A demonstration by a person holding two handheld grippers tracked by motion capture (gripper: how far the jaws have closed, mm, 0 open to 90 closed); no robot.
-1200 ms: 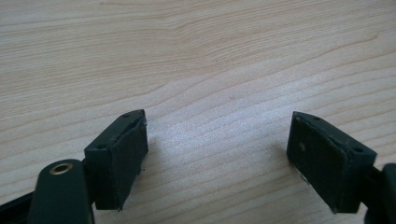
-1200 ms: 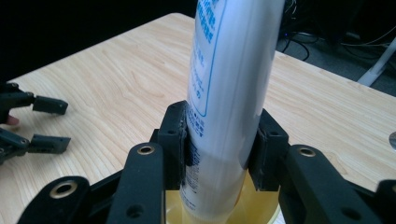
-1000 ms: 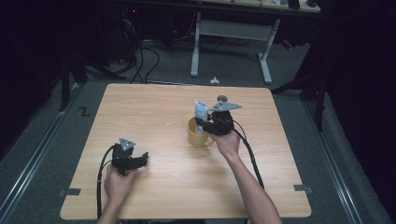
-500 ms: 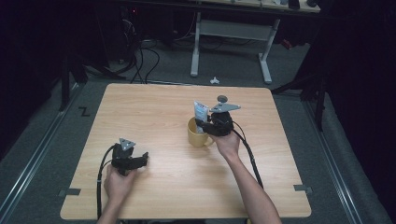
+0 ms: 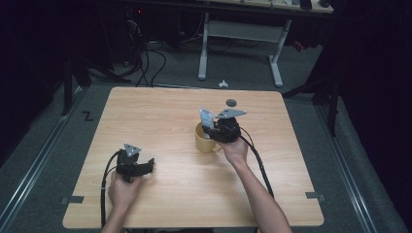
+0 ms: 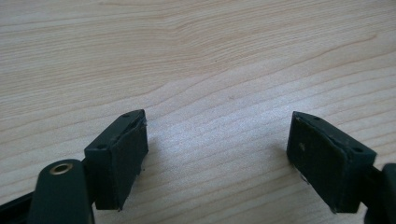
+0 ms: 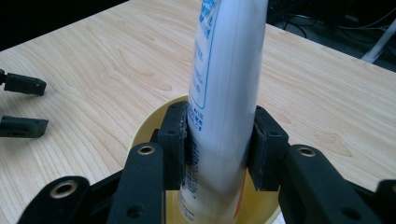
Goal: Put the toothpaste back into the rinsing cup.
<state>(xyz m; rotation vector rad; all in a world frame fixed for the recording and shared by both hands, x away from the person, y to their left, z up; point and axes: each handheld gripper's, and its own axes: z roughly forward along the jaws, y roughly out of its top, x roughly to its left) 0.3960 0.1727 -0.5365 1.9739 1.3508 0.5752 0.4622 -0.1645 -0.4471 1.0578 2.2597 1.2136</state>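
- The right gripper (image 7: 219, 144) is clamping a white tube (image 7: 224, 93) just above the rim of a yellow cup (image 5: 205, 141), centre frame in the high view.
- The left gripper (image 6: 217, 158) is resting released on bare table (image 5: 160, 107), lower left.
- Open wood is lying all around the cup, its edges well apart.

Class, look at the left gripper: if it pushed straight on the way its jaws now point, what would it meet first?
Probably the bare wooden table. The left gripper is open, nothing between its jaws, and its own view looks down onto plain tabletop close ahead. How steeply it points is unclear.
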